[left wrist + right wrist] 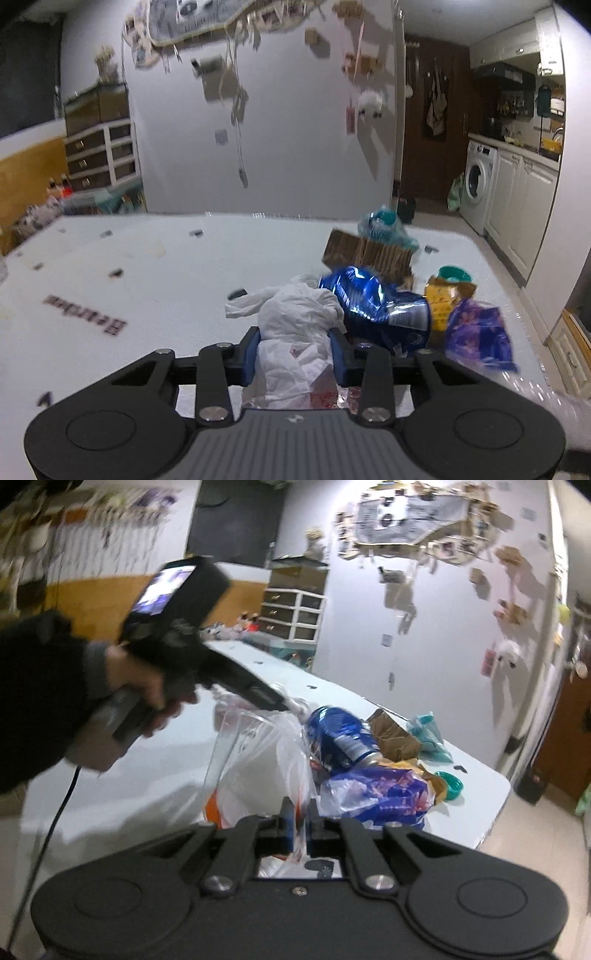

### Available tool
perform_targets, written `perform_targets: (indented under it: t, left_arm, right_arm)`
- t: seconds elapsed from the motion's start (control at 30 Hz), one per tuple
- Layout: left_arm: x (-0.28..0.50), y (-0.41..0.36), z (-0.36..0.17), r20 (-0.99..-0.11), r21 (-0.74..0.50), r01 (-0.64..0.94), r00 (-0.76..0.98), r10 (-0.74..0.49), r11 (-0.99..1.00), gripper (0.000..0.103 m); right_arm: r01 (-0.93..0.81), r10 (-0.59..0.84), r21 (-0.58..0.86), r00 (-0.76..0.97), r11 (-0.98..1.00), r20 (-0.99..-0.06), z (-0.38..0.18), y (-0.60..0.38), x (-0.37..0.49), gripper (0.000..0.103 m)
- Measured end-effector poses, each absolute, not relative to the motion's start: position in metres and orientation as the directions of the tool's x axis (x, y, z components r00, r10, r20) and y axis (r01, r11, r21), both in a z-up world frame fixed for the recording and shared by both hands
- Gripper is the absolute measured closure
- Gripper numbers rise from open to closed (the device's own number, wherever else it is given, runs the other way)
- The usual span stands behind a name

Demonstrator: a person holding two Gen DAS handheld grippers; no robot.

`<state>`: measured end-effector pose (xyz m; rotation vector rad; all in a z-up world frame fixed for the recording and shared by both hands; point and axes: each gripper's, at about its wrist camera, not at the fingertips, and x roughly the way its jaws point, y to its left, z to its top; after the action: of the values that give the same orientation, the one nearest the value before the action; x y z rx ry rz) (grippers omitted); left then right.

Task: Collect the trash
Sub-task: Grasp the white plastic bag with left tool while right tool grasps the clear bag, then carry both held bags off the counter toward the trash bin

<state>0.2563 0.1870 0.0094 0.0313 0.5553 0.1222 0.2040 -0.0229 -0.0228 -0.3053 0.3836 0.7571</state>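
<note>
Trash is lying in a pile on the white table [147,266], toward its right side in the left wrist view. The pile is holding 1 crushed blue can [373,306], 1 piece of brown cardboard [365,254], 1 yellow wrapper [443,302], 1 purple wrapper [476,332], 1 teal lid [454,274] and 1 crumpled teal bag [384,225] at the far edge.

Left gripper [295,350] is clamping a bunched white plastic bag [295,321]; its blue pads are pressing on both sides of the bundle, so the jaws are standing at a narrow gap filled by the plastic. The bag is lying just beside the can, touching it.

Right gripper [300,827] is pinching a thin fold of the same bag [258,760] with its jaws drawn fully together. In this view the plastic is stretching upward and away from the jaws, translucent, with an orange patch low on its left side. The can [343,738] and the purple wrapper [373,790] are lying just beyond the bag.

The right wrist view is also showing a hand [140,686] in a dark sleeve [33,701], gripping the handle of the left gripper above the table.
</note>
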Motion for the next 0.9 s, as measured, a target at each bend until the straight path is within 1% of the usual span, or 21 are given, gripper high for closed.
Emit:
perform_targets:
  t: [0.1,0.3,0.57,0.9]
  left_arm:
    - [0.23,0.181,0.021,-0.489,0.087,-0.114,0.861,0.142,0.99,0.063]
    - [0.178,0.175,0.038,-0.435,0.091,-0.13,0.887,0.157,0.987,0.063]
    - [0.123,0.156,0.035,-0.423,0.1,-0.1,0.896,0.133,0.99,0.063]
    - [0.07,0.123,0.028,-0.399,0.069,-0.073,0.912,0.094,0.995,0.063]
  right_arm:
    - [-0.707,0.607,-0.102,0.664,0.7,-0.436,-0.017,-0.025,0.196,0.097]
    - [-0.669,0.591,-0.045,0.684,0.742,-0.428,-0.008,-0.033,0.181,0.097]
    - [-0.605,0.544,-0.015,0.728,0.796,-0.417,-0.001,-0.045,0.156,0.097]
    - [-0.515,0.481,0.026,0.781,0.857,-0.398,0.0,-0.075,0.123,0.097]
